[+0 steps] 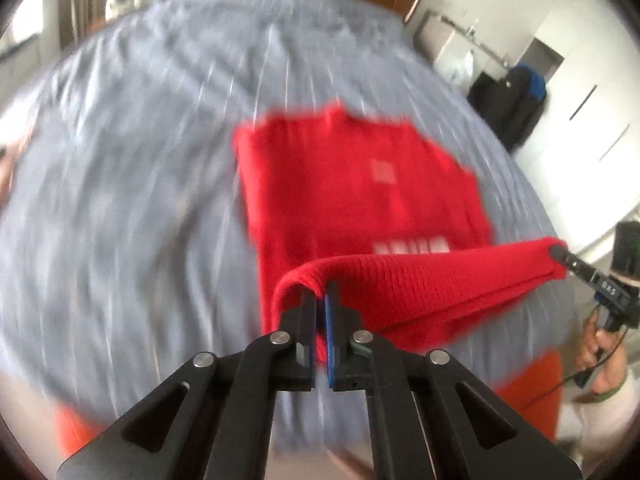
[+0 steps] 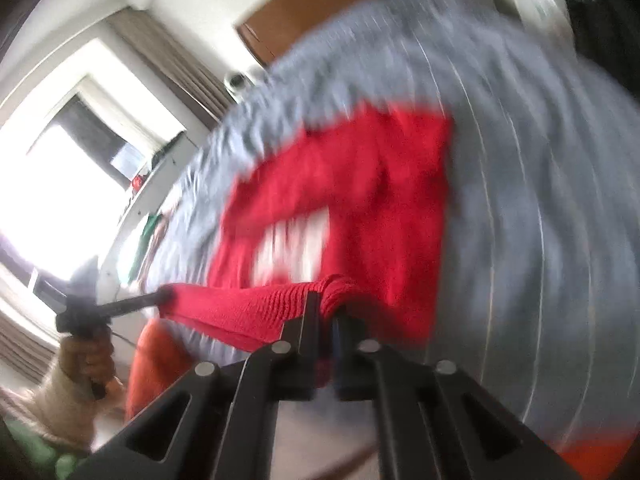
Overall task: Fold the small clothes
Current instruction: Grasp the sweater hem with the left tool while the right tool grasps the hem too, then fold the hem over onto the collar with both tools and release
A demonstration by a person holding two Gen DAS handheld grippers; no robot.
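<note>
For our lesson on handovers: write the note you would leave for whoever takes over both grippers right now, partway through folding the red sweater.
Left gripper: shut on the ribbed hem of the red sweater, at its left corner.
Right gripper: shut on the same hem, at the other corner.
Sweater: lies on the grey striped bedcover, collar at the far end; the hem is raised off the bed and stretched between the two grippers.
Done: both hem corners gripped and lifted.
Left: probably carry the hem toward the collar, lay it down, release, then finish the fold.

Red knit sweater with white lettering; grey bedspread with thin white stripes.
</note>
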